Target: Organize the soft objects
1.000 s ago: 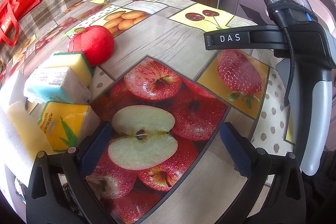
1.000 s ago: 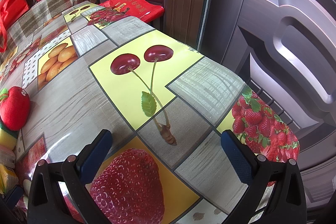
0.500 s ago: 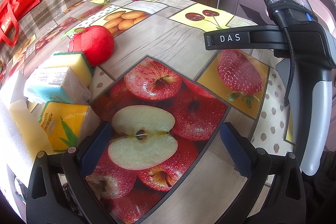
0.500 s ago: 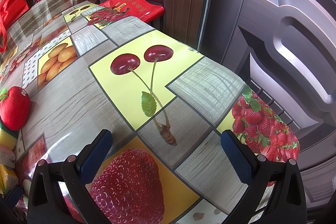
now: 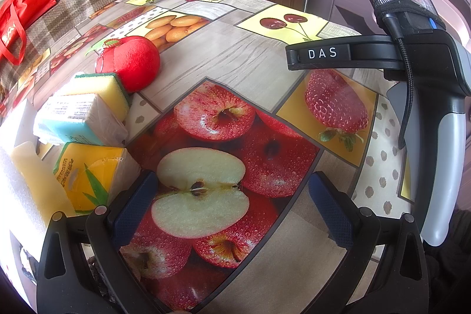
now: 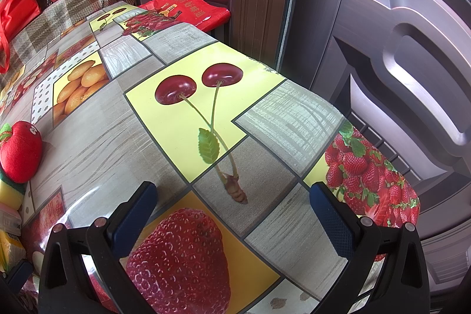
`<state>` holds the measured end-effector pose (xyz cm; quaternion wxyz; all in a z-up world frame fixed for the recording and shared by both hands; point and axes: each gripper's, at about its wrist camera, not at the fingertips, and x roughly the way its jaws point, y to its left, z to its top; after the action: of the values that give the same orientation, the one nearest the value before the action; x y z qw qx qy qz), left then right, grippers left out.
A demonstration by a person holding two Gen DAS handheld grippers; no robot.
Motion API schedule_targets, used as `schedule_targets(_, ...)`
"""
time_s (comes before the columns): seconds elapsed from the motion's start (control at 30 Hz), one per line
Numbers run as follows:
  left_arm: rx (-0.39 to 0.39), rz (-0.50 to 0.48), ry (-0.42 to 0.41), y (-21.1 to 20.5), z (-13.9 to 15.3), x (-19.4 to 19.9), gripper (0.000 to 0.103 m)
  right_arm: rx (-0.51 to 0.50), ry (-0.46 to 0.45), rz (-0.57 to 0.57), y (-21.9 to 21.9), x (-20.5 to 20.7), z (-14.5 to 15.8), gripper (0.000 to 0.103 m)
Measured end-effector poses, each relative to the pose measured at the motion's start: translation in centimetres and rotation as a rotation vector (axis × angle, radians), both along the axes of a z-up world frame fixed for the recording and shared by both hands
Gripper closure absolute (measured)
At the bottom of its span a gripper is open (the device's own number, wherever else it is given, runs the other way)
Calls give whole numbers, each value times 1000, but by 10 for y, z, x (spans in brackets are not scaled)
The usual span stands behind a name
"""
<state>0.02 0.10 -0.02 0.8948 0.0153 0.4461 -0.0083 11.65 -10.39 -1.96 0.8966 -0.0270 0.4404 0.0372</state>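
A row of soft things lines the table's left side in the left wrist view: a red plush apple (image 5: 131,61), a yellow sponge with a green scrub layer (image 5: 100,87), a blue tissue pack (image 5: 79,122), a yellow tissue pack (image 5: 91,175) and a pale foam block (image 5: 35,181). My left gripper (image 5: 232,205) is open over the printed apple halves, empty, just right of the yellow pack. My right gripper (image 6: 235,211) is open and empty over the printed strawberry; the plush apple (image 6: 20,155) lies far to its left. The right gripper's body (image 5: 412,55) shows at right.
The table wears a fruit-print oilcloth (image 6: 182,108). A checked sofa with red bags (image 5: 20,8) runs along the far left. Dark wooden doors (image 6: 397,49) stand close behind the table's right edge. A red bag (image 6: 185,8) lies beyond the far end.
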Motion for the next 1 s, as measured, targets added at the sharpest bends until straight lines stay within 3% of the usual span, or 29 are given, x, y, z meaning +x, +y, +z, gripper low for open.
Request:
schedule_targets(0.3,-19,-50,-16,-5,3,-3,1,0,0,0,0,0,0,0)
schedule_targets(0.43,-165,-65,-140,-3,34,-21,1,0,0,0,0,0,0,0)
schedule_targets(0.6,-184,-29,-324,4,89,-55,1,0,0,0,0,0,0,0)
schedule_targets(0.77,-273,71,-466,50,133,-103,0,0,0,0,0,0,0,0)
schedule_targets(0.83,-279,100,-525,67,140,-122,0,0,0,0,0,0,0,0)
schedule_targets(0.93,-225,168,-604,93,140,-159,0,0,0,0,0,0,0,0)
schedule_targets(1.0,-204,212,-593,105,135,-178,0,0,0,0,0,0,0,0)
